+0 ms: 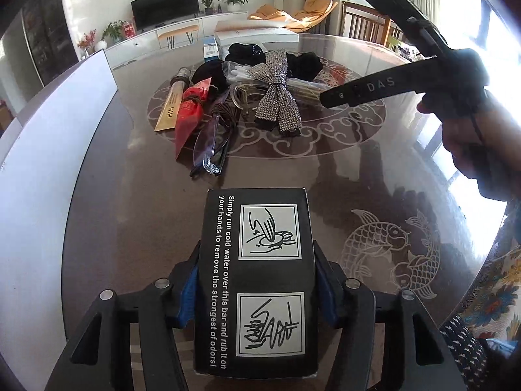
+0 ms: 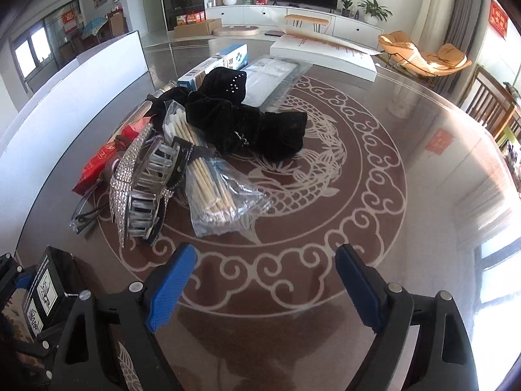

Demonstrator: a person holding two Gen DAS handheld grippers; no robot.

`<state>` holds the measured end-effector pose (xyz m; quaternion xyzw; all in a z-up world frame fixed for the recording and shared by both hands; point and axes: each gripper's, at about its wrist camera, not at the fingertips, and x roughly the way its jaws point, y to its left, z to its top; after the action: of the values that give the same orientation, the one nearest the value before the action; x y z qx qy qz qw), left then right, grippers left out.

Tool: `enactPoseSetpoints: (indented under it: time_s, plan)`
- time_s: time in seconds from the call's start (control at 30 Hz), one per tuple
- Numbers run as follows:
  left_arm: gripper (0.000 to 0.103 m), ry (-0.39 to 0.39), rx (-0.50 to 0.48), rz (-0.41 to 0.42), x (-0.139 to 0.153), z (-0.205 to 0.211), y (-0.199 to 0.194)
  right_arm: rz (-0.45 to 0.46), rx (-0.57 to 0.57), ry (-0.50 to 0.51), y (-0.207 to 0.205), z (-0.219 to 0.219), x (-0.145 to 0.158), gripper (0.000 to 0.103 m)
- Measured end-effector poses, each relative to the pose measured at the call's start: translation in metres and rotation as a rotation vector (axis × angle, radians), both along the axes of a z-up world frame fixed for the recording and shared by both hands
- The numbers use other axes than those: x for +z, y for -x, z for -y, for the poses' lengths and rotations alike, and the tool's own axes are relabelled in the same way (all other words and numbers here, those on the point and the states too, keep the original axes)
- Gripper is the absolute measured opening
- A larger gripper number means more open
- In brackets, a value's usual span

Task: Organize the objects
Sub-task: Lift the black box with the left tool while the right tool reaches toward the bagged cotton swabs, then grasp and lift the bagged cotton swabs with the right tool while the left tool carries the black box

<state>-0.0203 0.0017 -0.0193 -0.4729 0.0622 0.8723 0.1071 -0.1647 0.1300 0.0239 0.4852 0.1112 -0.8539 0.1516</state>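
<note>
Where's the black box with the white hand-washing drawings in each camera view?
Left wrist: black cardboard box bottom centre, clamped in the left gripper.
Right wrist: same box at the far bottom-left edge.
Shared landmark: silver rhinestone bow in the pile.

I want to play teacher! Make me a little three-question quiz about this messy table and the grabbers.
1. True or false: the left hand-held gripper is clamped on the black cardboard box with white printed instructions.
2. What is between the blue pads of the right hand-held gripper? A) a cotton swab bag B) nothing C) glasses
3. Fill in: the sparkly silver rhinestone bow lies in the pile on the round brown ____.

Key: 1 true; 2 B; 3 table.
</note>
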Motion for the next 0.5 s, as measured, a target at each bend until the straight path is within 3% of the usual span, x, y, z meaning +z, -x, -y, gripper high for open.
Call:
enactPoseSetpoints:
  time_s: [0.1,0.13,0.2,0.23,0.33,0.5]
  plan:
    - [0.058,-0.018,0.033,0.004,0.001,0.015,-0.01,0.067,0.066,-0.001,0.037,0.028,-0.006,0.069]
    - [0.058,-0.025,0.044,0.006,0.001,0.02,-0.014,0.103,0.088,0.026,0.043,0.035,-0.009,0.059]
    - [0.058,-0.039,0.068,0.008,0.002,0.032,-0.021,0.151,0.124,0.059,0.044,0.046,-0.009,0.051]
    - [0.058,-0.049,0.08,0.007,0.002,0.038,-0.025,0.193,0.156,0.091,0.041,0.05,-0.007,0.04]
    - [0.058,-0.092,0.112,0.008,0.004,0.05,-0.032,0.313,0.177,0.123,0.027,0.048,-0.003,0.038]
    - [0.058,-0.151,0.127,0.009,0.006,0.052,-0.033,0.238,0.119,0.089,0.034,0.05,0.01,0.04]
